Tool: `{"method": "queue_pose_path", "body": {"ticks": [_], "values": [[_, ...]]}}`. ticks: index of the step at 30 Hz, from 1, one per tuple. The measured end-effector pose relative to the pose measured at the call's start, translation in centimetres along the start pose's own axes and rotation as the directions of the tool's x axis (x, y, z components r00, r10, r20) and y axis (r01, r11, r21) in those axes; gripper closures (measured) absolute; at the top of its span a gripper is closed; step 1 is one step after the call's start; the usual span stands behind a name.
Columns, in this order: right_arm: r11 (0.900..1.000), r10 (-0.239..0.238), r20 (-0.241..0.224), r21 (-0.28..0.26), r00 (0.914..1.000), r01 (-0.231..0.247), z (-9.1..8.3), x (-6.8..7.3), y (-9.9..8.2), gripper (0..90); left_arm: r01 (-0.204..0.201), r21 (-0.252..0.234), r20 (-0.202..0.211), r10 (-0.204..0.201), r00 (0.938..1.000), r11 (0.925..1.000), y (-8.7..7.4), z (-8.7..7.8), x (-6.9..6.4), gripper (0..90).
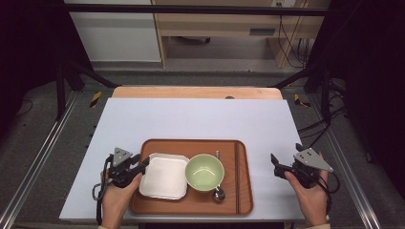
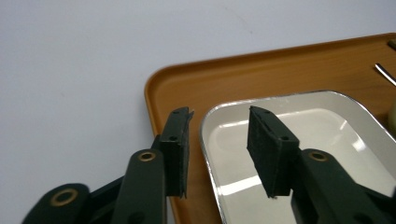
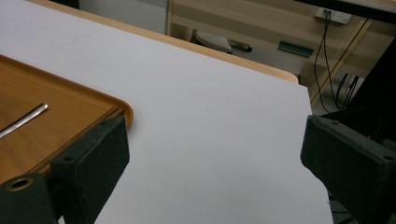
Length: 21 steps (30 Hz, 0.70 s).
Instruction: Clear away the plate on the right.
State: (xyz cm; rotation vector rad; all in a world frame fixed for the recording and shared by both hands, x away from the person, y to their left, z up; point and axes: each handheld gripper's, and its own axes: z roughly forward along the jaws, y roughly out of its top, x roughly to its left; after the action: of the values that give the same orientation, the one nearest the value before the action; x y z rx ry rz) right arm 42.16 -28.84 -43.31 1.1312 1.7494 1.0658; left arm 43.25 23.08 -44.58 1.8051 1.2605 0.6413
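Straddling the near left rim of the white square dish, the left gripper has its jaws parted, one pad outside the dish over the tray's edge and the other inside over the dish's glossy floor; neither pad presses on the rim, so the dish is not clamped. In the high view the same left gripper sits at the left edge of the brown tray, its tip just at the white square dish, with the person's left hand wrapped around its body. The dish lies flat in the left half of the tray, touching or just beside the green bowl, which stands upright in the middle. A metal spoon lies to the right of the bowl, its bowl end near the tray's front, and a pair of dark chopsticks lies along the tray's right side. The tray rests on a white table cover near its front edge. The right gripper hangs off the tray's right side, well apart from the dish, held by the right hand. In the right gripper view its jaws stand wide apart with nothing between them, above the white cover, the tray's corner just behind one pad.
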Motion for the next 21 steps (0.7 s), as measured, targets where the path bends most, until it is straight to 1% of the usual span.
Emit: {"method": "queue_pose_path", "body": {"ticks": [1, 4, 5, 7, 9, 11, 13, 16, 20, 21], "values": [[1.0, 0.002, 0.0, 0.0, 1.0, -0.002, 0.0, 0.0, 0.0, 8.3, -0.011, -0.024, 0.009, 0.011, 0.9999, 0.9996, 0.2, 0.1, 0.1, 53.5], [1.0, 0.009, -0.008, 0.002, 0.9999, -0.009, 0.1, 0.0, -0.1, 7.9, -0.023, -0.066, 0.021, 0.025, 0.9995, 0.9975, 0.6, 0.2, 0.3, 45.0], [1.0, 0.006, -0.009, 0.004, 0.9999, -0.006, 0.1, 0.0, -0.1, 7.8, -0.024, -0.073, 0.024, 0.026, 0.9994, 0.997, 0.7, 0.3, 0.5, 42.6], [0.9999, 0.009, -0.012, 0.005, 0.9999, -0.009, 0.2, 0.0, -0.2, 7.6, -0.039, -0.093, 0.021, 0.041, 0.9989, 0.9949, 0.9, 0.4, 0.7, 38.3], [0.9999, 0.015, -0.018, 0.007, 0.9997, -0.015, 0.2, 0.0, -0.2, 7.6, -0.046, -0.112, 0.03, 0.05, 0.9983, 0.9927, 1.1, 0.4, 0.9, 35.1], [0.9998, 0.017, -0.023, 0.009, 0.9996, -0.017, 0.3, 0.0, -0.2, 7.3, -0.062, -0.128, 0.044, 0.068, 0.9967, 0.9898, 1.4, 0.4, 1.0, 30.8], [0.9997, 0.023, -0.031, 0.009, 0.9993, -0.022, 0.3, 0.1, -0.3, 7.6, -0.085, -0.153, 0.056, 0.095, 0.9939, 0.9845, 1.5, 0.4, 1.1, 27.3], [0.9994, 0.035, -0.055, 0.01, 0.9979, -0.034, 0.5, 0.2, -0.4, 7.9, -0.129, -0.197, 0.08, 0.147, 0.9859, 0.9719, 1.8, 0.3, 1.3, 22.3], [0.9988, 0.049, -0.077, 0.001, 0.9958, -0.049, 0.8, 0.5, -0.4, 8.0, -0.135, -0.258, 0.12, 0.171, 0.9779, 0.9567, 2.2, 0.1, 1.7, 17.3], [0.9985, 0.054, -0.086, -0.003, 0.9949, -0.054, 0.9, 0.5, -0.4, 8.8, -0.129, -0.267, 0.132, 0.169, 0.9768, 0.955, 2.2, 0.0, 1.8, 16.0]]}}
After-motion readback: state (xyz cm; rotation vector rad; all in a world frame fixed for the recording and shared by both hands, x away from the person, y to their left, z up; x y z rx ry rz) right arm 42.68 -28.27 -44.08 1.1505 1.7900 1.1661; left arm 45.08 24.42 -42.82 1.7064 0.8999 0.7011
